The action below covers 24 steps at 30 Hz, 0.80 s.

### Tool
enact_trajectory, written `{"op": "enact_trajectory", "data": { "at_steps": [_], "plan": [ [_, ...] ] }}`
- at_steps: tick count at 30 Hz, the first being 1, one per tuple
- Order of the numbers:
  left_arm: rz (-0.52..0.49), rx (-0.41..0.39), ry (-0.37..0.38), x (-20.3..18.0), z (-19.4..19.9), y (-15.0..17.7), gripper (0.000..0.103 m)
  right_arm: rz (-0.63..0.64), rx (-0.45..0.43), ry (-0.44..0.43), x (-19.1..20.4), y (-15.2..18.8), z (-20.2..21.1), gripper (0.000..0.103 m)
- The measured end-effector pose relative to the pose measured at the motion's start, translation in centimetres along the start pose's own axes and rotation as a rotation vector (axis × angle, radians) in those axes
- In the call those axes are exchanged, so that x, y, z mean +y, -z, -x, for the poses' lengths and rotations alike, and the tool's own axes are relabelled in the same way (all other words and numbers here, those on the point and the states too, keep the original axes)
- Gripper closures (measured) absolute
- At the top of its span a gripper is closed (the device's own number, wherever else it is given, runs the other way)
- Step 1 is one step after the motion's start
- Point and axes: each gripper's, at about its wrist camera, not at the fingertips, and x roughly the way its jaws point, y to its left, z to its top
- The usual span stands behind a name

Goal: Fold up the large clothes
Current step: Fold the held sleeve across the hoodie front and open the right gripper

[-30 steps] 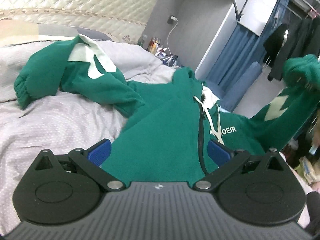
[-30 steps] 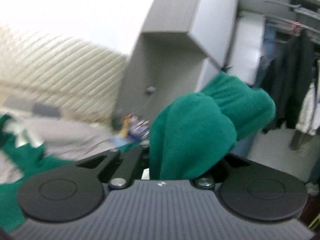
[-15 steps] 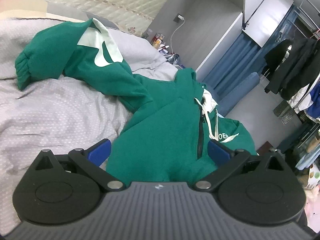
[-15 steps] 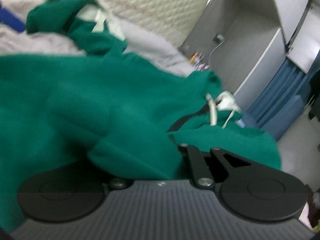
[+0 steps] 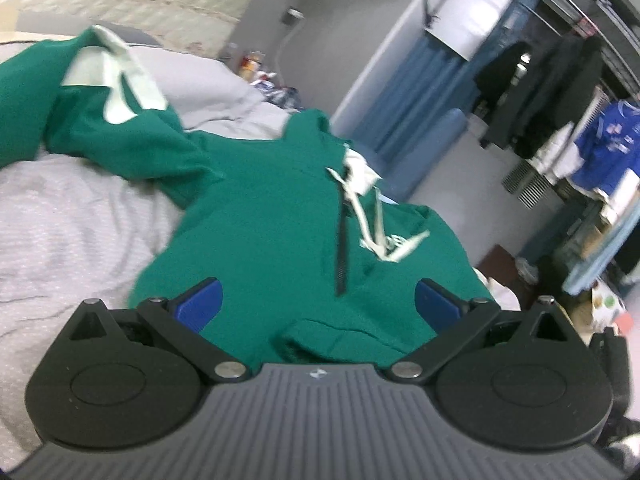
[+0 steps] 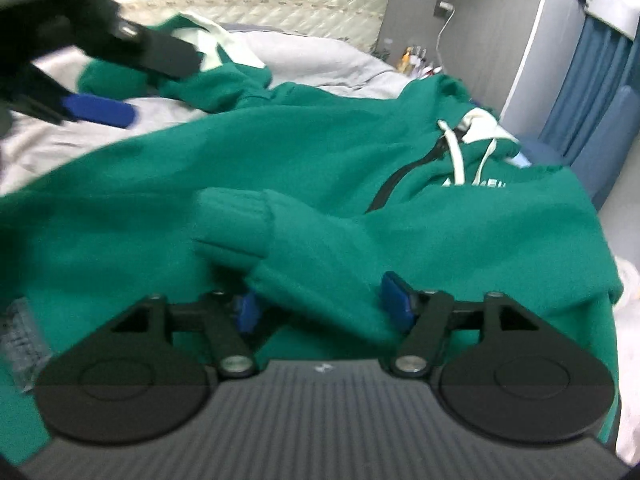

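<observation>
The right sleeve (image 6: pixel 280 240), lifted high a second ago, now lies across the green hoodie (image 5: pixel 272 216) on the bed (image 5: pixel 72 216). The right gripper (image 6: pixel 324 304) has its jaws released around it; the left gripper (image 5: pixel 316 300) is spread, empty. One sleeve fold seems done.

Both wrist views overlook the same hoodie (image 5: pixel 260 220)
</observation>
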Motion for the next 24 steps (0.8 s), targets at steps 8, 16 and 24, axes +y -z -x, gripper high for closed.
{"op": "enact_trajectory", "data": {
  "at_steps": [8,16,24],
  "plan": [
    [-0.053,0.041,0.014,-1.6,-0.6,1.2,0.002,-0.176,-0.016,-0.045,-1.4,0.6,4.9,0.037],
    [-0.077,0.08,-0.014,-2.2,-1.6,1.7,0.013,-0.365,-0.101,0.047,-5.3,0.5,4.4,0.045],
    [-0.16,0.147,-0.053,-3.3,-3.1,2.8,0.018,-0.432,-0.102,0.038,-5.7,0.2,1.5,0.062]
  ]
}}
